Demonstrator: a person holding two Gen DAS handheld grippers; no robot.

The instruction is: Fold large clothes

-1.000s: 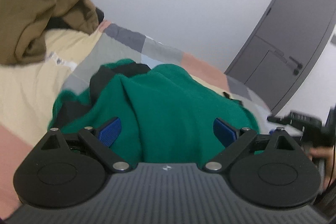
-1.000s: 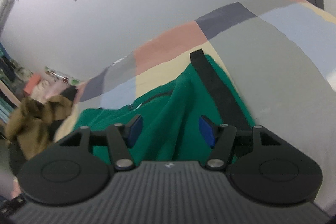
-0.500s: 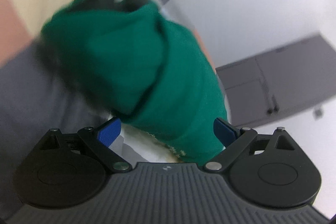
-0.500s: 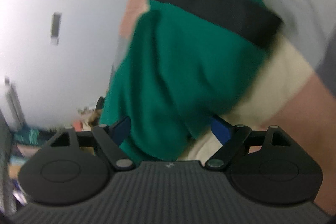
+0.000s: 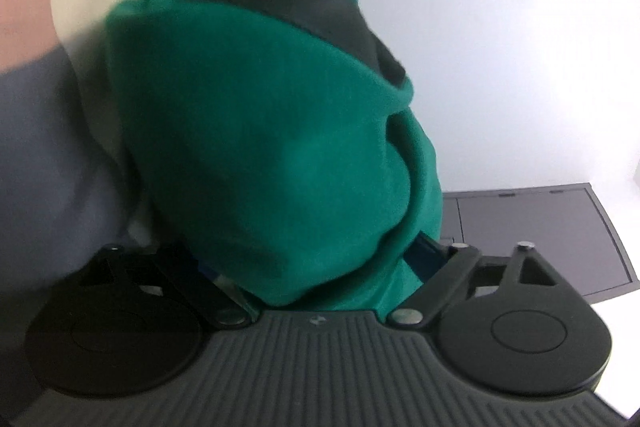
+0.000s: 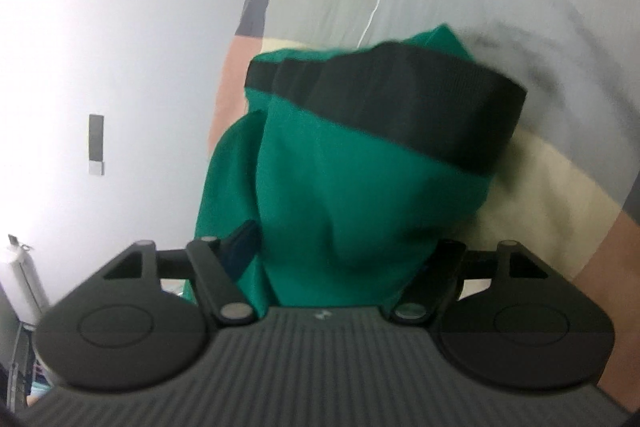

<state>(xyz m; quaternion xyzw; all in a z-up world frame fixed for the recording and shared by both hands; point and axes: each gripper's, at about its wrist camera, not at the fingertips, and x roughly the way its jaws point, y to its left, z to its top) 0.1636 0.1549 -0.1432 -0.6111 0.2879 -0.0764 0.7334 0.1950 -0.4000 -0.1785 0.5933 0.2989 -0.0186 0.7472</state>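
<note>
Rolled since before, green garment [image 5: 260, 131] bunches between both tools' closing jaws.

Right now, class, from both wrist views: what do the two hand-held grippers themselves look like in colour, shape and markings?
The left gripper and the right gripper look alike: a dark grey ribbed body with a small pale logo at its front edge, flanked by two round black discs. Black link arms with silver pivot pins run forward to the fingers, which carry blue pads. No cables, sleeves or hands show.

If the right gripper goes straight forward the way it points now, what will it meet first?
The right gripper would meet the green garment at once: the cloth already bunches between its jaws. Behind it lies the patchwork bedcover.
</note>
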